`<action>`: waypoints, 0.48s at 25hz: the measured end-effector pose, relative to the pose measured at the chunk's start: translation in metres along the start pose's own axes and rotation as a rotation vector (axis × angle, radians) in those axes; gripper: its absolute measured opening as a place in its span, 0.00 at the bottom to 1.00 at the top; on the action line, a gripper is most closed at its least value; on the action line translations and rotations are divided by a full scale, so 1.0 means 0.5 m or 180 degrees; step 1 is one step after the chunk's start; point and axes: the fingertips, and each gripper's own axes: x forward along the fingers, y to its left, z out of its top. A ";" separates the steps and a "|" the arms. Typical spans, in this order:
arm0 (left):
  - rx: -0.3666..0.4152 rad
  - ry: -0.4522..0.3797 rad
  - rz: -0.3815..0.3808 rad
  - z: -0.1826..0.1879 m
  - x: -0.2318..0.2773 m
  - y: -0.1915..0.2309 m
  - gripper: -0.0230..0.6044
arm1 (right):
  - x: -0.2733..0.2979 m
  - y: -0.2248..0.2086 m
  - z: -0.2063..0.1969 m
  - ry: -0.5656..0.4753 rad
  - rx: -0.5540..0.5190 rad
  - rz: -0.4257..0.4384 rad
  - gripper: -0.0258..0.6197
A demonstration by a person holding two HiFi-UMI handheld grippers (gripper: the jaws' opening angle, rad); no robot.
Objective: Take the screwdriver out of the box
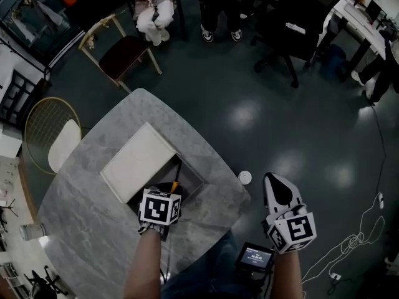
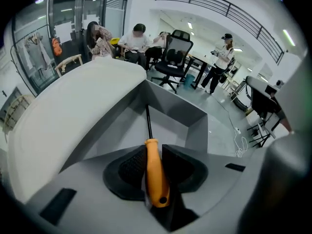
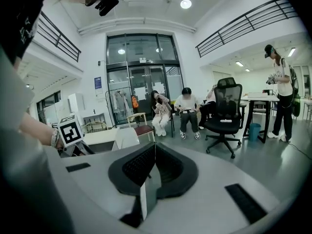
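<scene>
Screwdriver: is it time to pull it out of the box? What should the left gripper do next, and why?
Probably lift it straight up. The left gripper has its jaws closed on the screwdriver by its orange handle. The shaft reaches into the open box and the lid is swung aside, so nothing seems to block the way up.

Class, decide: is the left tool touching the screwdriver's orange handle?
Touching. In the left gripper view the left tool clamps the screwdriver handle, both pads against it, no gap.
</scene>
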 end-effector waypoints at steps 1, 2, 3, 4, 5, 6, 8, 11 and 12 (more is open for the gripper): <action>-0.0014 0.0040 0.0024 0.000 0.002 0.000 0.21 | 0.002 -0.002 0.003 -0.0007 -0.0011 0.0010 0.08; -0.0019 0.0085 0.0029 0.001 0.003 0.000 0.20 | 0.004 -0.003 0.006 -0.0017 -0.0024 0.0023 0.08; -0.0009 0.0134 0.0022 0.002 0.003 -0.002 0.19 | 0.006 -0.003 0.009 -0.0025 -0.0033 0.0035 0.08; 0.0019 0.0185 0.0019 0.002 0.003 -0.003 0.19 | 0.007 -0.002 0.012 -0.0029 -0.0037 0.0041 0.08; 0.0060 0.0233 0.0022 0.000 0.001 -0.003 0.18 | 0.008 -0.002 0.015 -0.0033 -0.0043 0.0047 0.08; 0.0106 0.0270 0.0027 -0.001 -0.001 -0.004 0.18 | 0.008 0.000 0.018 -0.0039 -0.0055 0.0059 0.08; 0.0175 0.0301 0.0027 -0.003 -0.010 -0.005 0.17 | 0.009 0.003 0.025 -0.0057 -0.0069 0.0075 0.08; 0.0220 0.0268 0.0012 -0.002 -0.027 -0.007 0.17 | 0.007 0.009 0.033 -0.0081 -0.0030 0.0055 0.08; 0.0232 0.0245 0.0005 0.000 -0.031 -0.008 0.17 | 0.006 0.012 0.035 -0.0092 -0.0029 0.0061 0.08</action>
